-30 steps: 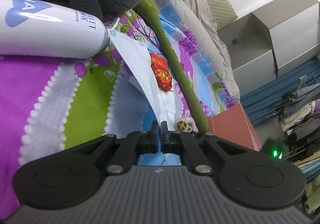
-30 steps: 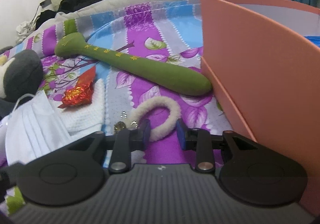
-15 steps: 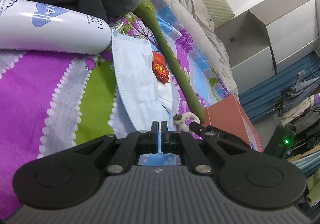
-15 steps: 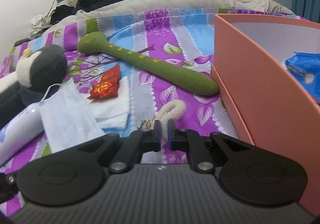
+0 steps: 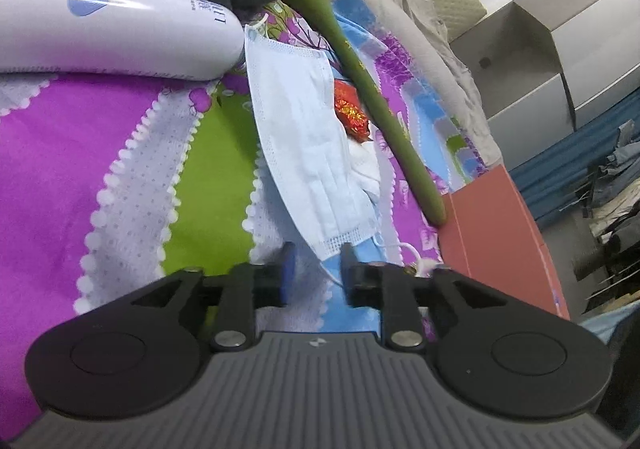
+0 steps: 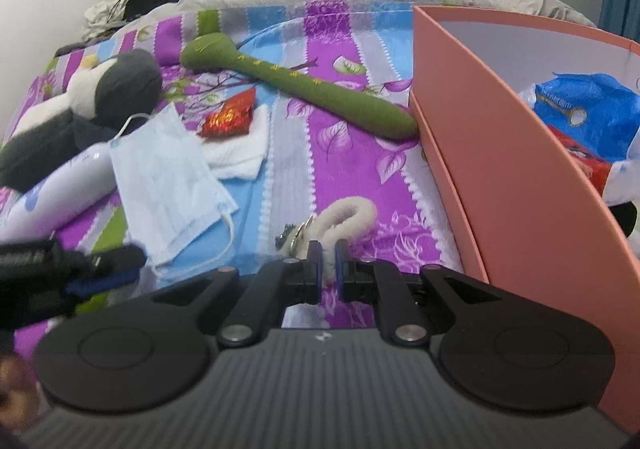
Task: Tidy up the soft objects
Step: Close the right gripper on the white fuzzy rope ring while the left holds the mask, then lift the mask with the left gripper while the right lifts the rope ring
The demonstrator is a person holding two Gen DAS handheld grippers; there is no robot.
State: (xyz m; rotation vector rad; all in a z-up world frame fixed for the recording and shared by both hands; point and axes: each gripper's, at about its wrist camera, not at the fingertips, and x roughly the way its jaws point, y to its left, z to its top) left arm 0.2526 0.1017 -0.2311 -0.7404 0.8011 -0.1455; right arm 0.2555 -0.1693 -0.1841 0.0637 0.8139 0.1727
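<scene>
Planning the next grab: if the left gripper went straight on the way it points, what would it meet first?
Probably the blue face mask: its near corner lies just ahead of the open left gripper, with its ear loop alongside. Depth is unclear.

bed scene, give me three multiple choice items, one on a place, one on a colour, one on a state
1. Where does the red foil packet lie?
A. in the box
B. on the white cloth
C. on the bottle

2. What colour is the long plush stick?
A. green
B. yellow
C. black

3. How is the right gripper?
A. wide open
B. out of view
C. shut on the fluffy white loop

Answers: B, the packet rests on the cloth; A, its fabric is green; C, the jaws pinch the loop's end.
</scene>
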